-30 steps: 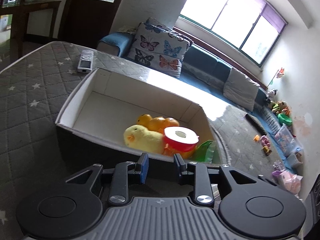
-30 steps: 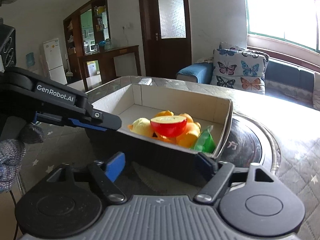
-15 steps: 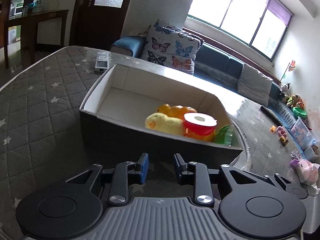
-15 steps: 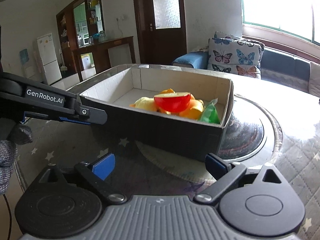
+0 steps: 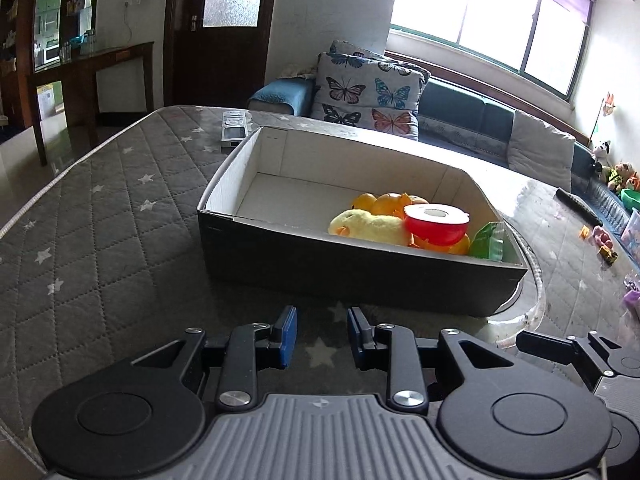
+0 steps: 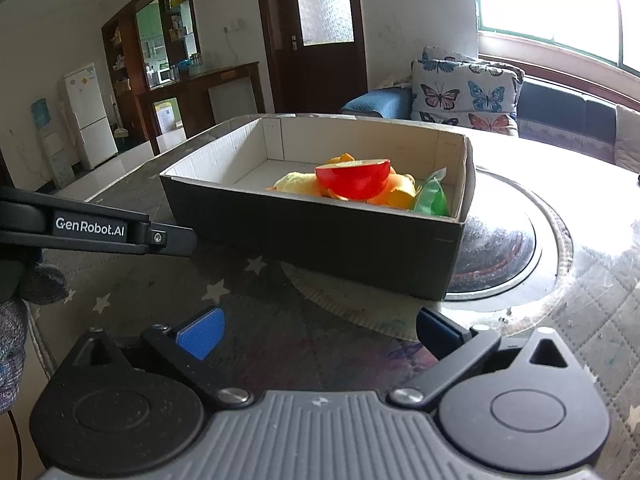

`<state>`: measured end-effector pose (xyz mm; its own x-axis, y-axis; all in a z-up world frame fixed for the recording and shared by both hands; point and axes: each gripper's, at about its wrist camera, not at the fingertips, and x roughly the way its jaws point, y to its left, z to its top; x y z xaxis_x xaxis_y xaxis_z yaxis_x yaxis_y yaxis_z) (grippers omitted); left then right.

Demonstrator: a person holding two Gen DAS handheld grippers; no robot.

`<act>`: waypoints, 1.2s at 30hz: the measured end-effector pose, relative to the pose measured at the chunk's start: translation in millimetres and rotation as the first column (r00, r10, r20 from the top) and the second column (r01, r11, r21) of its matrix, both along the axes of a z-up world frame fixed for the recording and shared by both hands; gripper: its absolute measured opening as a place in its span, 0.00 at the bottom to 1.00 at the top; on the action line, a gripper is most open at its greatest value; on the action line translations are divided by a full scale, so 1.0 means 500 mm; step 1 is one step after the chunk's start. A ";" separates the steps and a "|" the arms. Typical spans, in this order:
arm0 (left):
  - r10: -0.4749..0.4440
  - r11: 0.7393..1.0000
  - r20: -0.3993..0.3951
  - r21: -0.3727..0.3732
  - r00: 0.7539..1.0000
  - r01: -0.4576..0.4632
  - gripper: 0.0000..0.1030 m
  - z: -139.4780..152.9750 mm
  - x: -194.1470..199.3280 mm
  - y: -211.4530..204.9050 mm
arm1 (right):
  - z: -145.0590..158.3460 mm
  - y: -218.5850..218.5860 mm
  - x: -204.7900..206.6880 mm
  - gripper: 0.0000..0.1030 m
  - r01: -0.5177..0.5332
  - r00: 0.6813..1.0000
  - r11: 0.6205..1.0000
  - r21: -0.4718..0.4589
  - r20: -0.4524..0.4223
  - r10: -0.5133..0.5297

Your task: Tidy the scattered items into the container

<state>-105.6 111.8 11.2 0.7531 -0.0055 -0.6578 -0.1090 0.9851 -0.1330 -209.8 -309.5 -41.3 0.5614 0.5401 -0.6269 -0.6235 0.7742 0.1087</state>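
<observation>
A dark cardboard box [image 5: 352,272] with a white inside stands on the quilted table; it also shows in the right wrist view [image 6: 320,240]. In it lie a yellow plush chick [image 5: 368,227], orange fruits [image 5: 390,202], a red apple half [image 5: 436,222] and a green packet [image 5: 488,242]. The apple half [image 6: 354,178] and the green packet [image 6: 430,200] show in the right wrist view too. My left gripper [image 5: 322,334] is empty, its jaws a narrow gap apart, in front of the box. My right gripper [image 6: 320,326] is wide open and empty, also in front of the box.
A remote control [image 5: 234,128] lies on the table beyond the box's far left corner. A round glass hob plate [image 6: 504,248] sits under the box's right end. The left gripper's body [image 6: 92,226] crosses the right wrist view. A sofa with butterfly cushions [image 5: 368,92] stands behind.
Both grippers have drawn back and lowered away from the box, which now looks farther off. The jaws of each have kept their width.
</observation>
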 end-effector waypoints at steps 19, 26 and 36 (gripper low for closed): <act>0.029 0.998 0.004 0.053 1.000 -0.029 0.29 -0.003 -0.013 -0.004 | -0.005 0.007 0.000 1.00 0.039 0.999 0.999 -0.005 -0.015 -0.039; 0.030 0.997 0.015 0.068 0.999 -0.031 0.29 0.000 -0.009 -0.006 | -0.002 0.010 0.009 1.00 0.050 0.998 0.999 0.002 -0.026 -0.050; 0.028 0.996 0.018 0.084 0.999 -0.029 0.29 0.001 0.001 -0.008 | -0.001 0.011 0.021 1.00 0.079 0.996 0.997 0.000 -0.039 -0.079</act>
